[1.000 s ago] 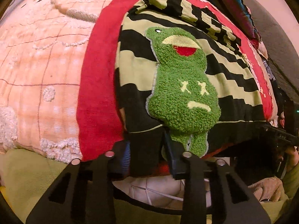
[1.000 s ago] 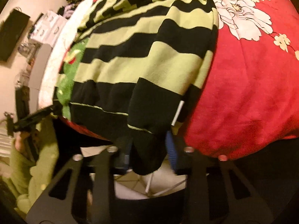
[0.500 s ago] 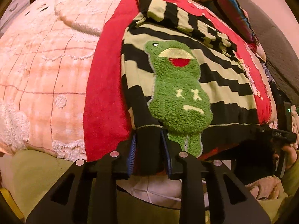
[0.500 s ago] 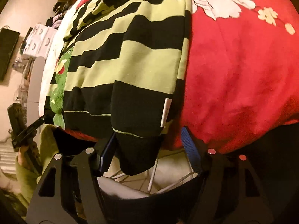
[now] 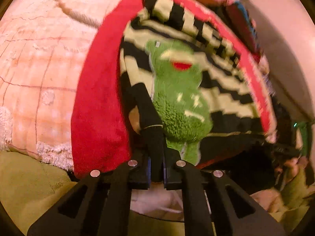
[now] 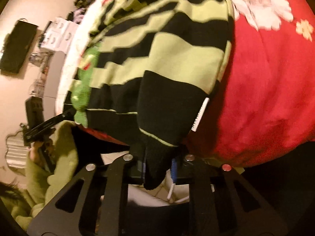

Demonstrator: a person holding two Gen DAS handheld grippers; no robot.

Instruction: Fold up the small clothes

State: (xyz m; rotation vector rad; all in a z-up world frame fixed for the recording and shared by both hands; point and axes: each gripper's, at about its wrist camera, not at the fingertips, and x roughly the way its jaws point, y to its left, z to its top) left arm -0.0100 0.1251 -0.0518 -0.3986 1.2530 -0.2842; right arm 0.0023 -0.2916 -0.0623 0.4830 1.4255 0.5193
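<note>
A small black and pale-green striped sweater (image 5: 216, 90) with a fuzzy green creature patch (image 5: 177, 98) lies on a red floral blanket (image 5: 98, 98). My left gripper (image 5: 157, 169) is shut on the black hem at the sweater's near left corner and lifts it. In the right wrist view the sweater (image 6: 167, 59) lies on the red blanket (image 6: 265, 98), and my right gripper (image 6: 158, 169) is shut on the black hem at its near right corner. A white care label (image 6: 200, 114) hangs at the side seam.
A pink quilted bedspread (image 5: 39, 68) lies left of the red blanket. Olive fabric (image 5: 29, 186) sits below the bed edge. The other gripper shows at the far left in the right wrist view (image 6: 41, 125). Shelves and a dark wall panel (image 6: 17, 47) stand beyond.
Both grippers have closed on the sweater's bottom hem: the right was open half a second ago. The hem corners are now pulled up and the views are motion-blurred.
</note>
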